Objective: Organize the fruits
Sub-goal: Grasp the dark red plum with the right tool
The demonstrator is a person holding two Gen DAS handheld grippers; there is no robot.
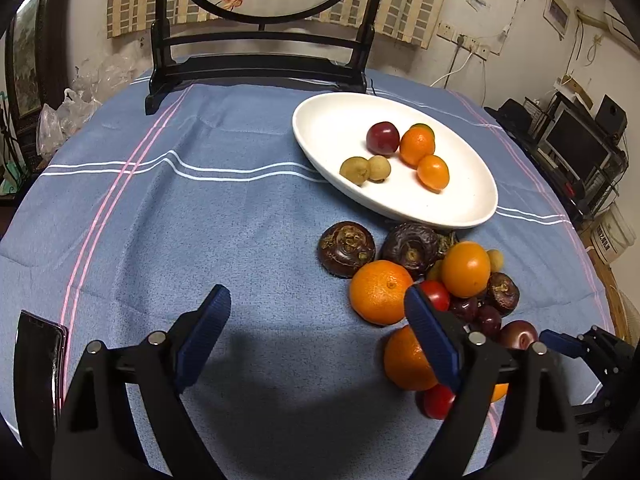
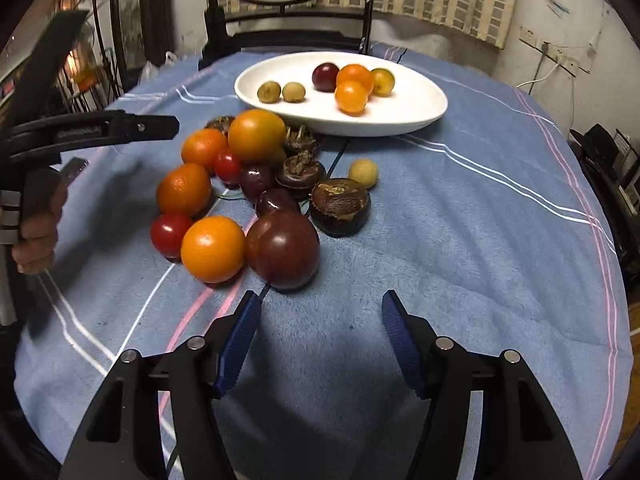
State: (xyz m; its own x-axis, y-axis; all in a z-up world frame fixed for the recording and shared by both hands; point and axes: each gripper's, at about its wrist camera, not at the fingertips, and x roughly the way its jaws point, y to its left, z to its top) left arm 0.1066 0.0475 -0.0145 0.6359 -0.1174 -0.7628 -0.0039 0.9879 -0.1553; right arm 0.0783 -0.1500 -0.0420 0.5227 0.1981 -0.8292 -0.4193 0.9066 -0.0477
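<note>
Plate (image 2: 420, 100): you have six small fruits in.
Pile (image 2: 248, 184): most still on the cloth.
Left gripper (image 1: 316, 312): jaws released, empty.
Right gripper (image 2: 320, 320): jaws released, empty.

The black left gripper with blue-padded fingers (image 1: 316, 312) and its matching right gripper (image 2: 320, 318) both gape wide, gripping nothing.

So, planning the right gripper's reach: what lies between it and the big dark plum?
Only bare blue tablecloth between the right gripper and the plum, in the right wrist view.
</note>
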